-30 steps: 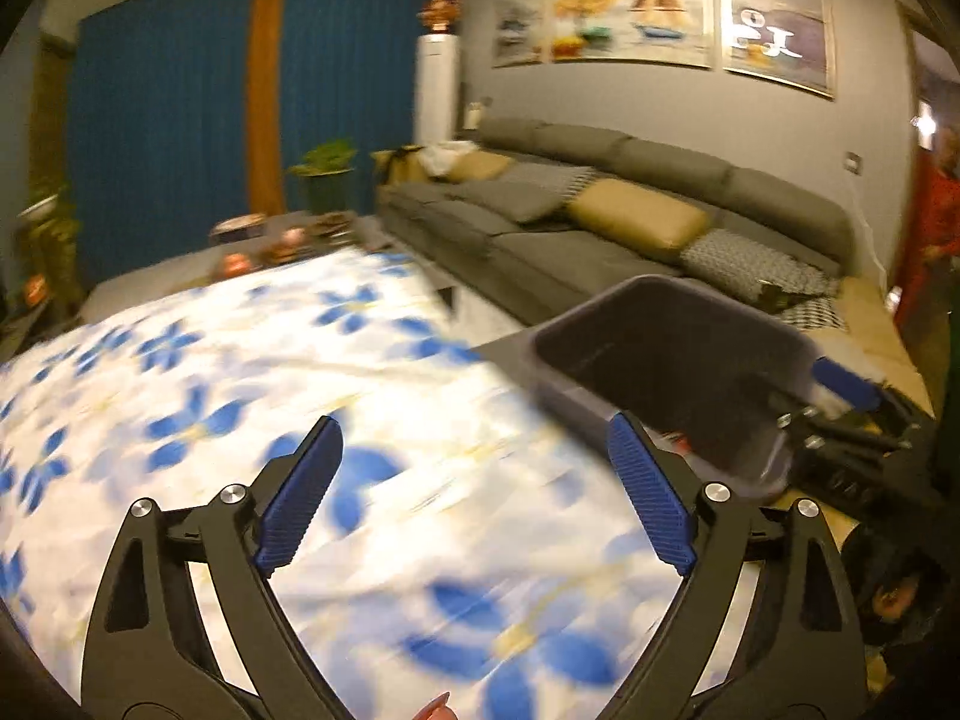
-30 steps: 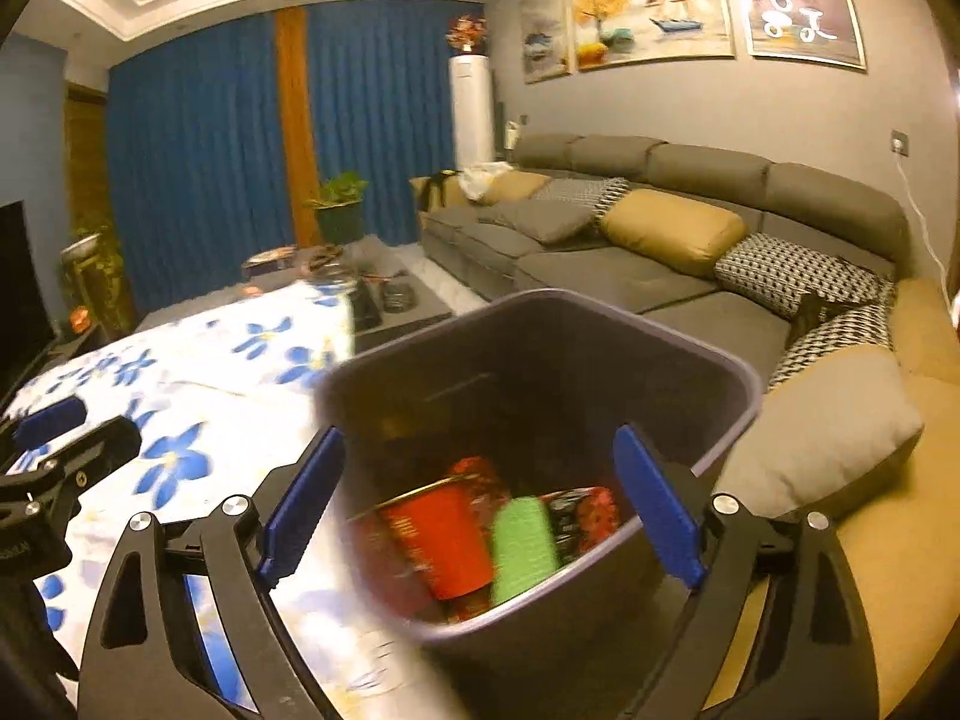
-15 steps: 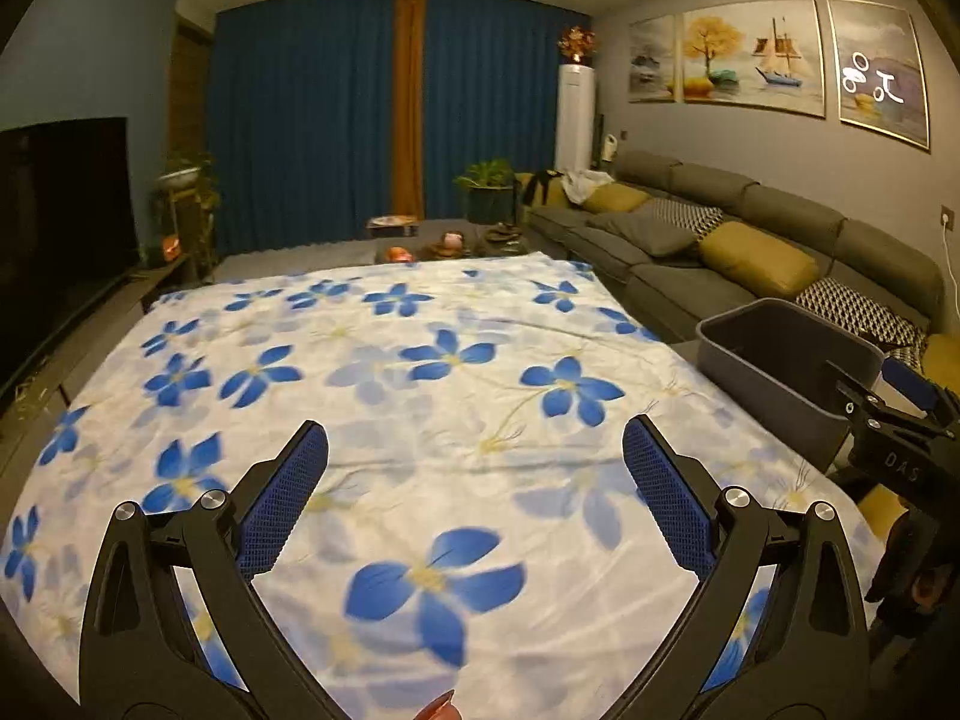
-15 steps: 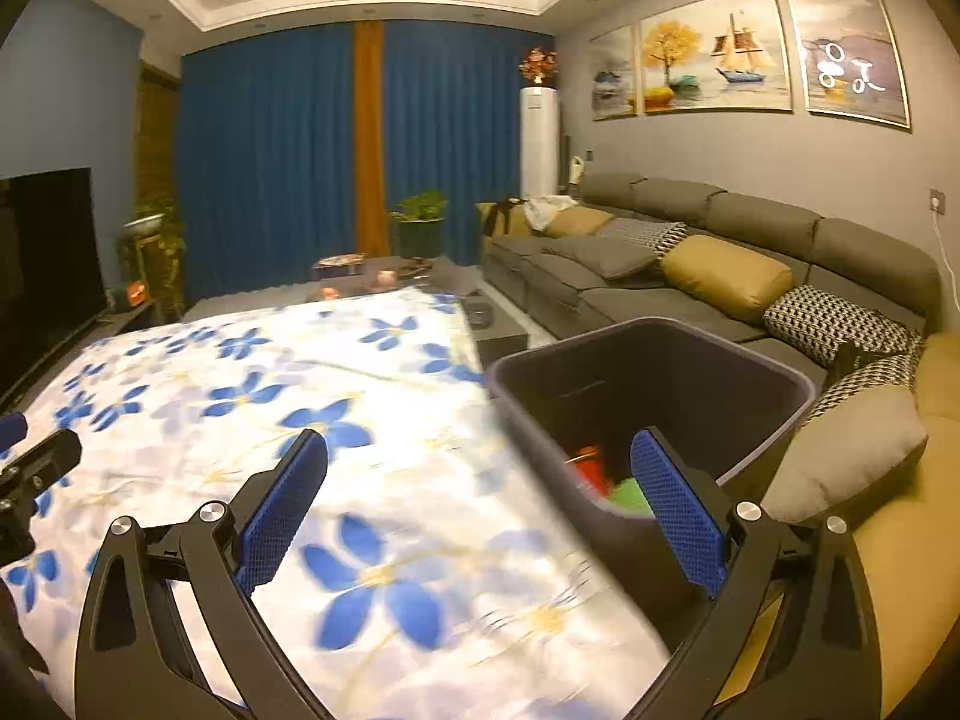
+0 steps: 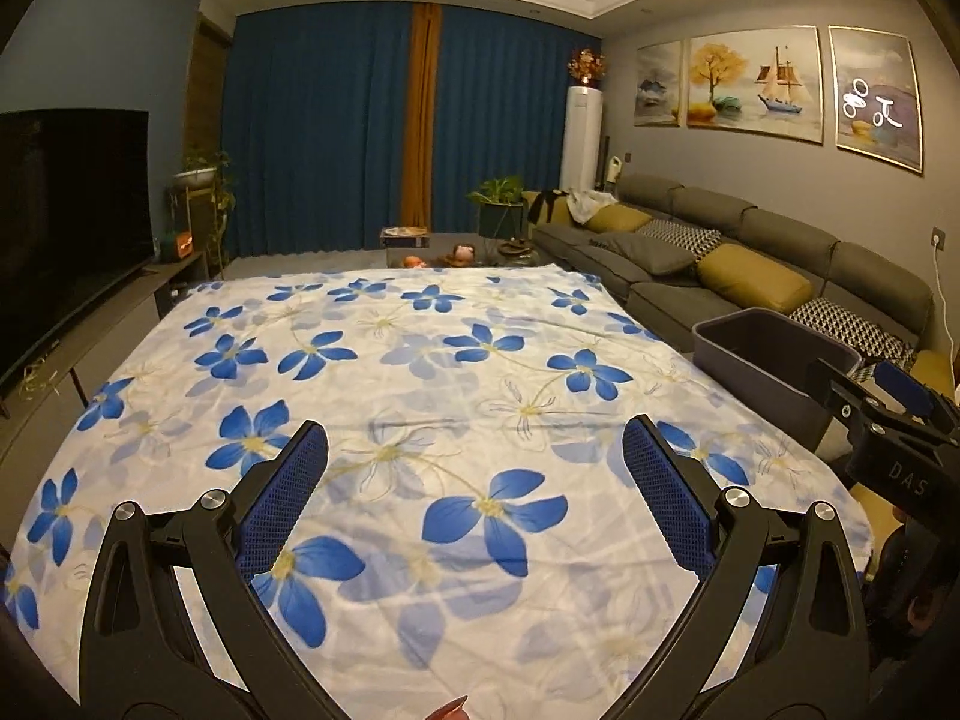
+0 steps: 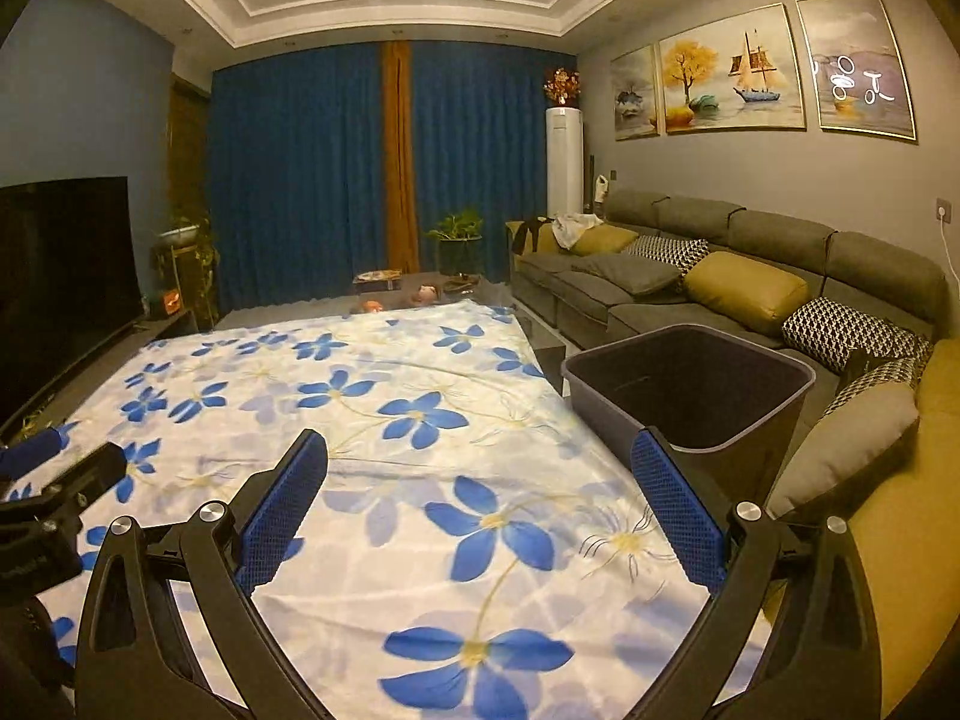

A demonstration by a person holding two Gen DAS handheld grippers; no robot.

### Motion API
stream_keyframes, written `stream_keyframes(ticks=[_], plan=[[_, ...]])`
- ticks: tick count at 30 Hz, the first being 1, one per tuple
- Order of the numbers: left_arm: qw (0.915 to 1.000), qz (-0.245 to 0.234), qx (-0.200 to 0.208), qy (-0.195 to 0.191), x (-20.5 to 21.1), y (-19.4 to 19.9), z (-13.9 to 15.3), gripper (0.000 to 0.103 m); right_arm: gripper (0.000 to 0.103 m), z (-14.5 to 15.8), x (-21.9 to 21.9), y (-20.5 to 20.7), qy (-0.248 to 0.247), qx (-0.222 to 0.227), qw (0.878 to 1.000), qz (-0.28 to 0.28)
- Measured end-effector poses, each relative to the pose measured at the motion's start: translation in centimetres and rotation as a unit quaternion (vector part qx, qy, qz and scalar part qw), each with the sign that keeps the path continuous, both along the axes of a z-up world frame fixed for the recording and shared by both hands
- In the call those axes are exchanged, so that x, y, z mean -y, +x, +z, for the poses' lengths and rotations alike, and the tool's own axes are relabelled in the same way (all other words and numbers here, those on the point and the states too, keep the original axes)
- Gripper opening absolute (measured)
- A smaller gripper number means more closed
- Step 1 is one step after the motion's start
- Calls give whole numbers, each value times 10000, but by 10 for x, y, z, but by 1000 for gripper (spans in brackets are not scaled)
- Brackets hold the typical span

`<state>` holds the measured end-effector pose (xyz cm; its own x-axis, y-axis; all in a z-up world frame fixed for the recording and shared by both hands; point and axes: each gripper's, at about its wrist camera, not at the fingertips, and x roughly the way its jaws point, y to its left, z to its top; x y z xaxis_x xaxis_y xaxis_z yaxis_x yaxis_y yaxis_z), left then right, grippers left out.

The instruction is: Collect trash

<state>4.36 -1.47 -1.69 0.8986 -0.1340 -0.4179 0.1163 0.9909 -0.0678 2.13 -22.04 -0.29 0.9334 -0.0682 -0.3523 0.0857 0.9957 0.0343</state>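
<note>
A dark grey trash bin (image 6: 690, 396) stands at the right edge of the table, next to the sofa; it also shows in the left wrist view (image 5: 774, 360). Its contents are hidden from this angle. My left gripper (image 5: 474, 498) is open and empty above the near part of the flowered tablecloth (image 5: 420, 384). My right gripper (image 6: 480, 504) is open and empty above the cloth (image 6: 390, 420), left of and nearer than the bin. No loose trash shows on the cloth.
A grey sofa (image 6: 720, 264) with yellow and patterned cushions runs along the right wall. A TV (image 5: 66, 222) stands on a low cabinet at the left. Small items sit on the low table (image 5: 456, 252) beyond the cloth, before blue curtains.
Both grippers have pulled back and away from the bin and swung left to face the whole table. The trash seen inside the bin a second ago is now out of sight.
</note>
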Motion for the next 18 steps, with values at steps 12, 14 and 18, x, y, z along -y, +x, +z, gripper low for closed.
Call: stream_keyframes(ticks=[12,14,18], plan=[[9998,-32,100,-159,-11,-15,4,97,97,5,-19,-16,-129,84,9998,111],[9998,-38,102,-178,-12,-15,4,97,97,6,-22,-18,-121,91,9998,119],[9997,-16,92,-204,-13,-16,4,97,97,6,-25,-18,-126,95,9998,126]])
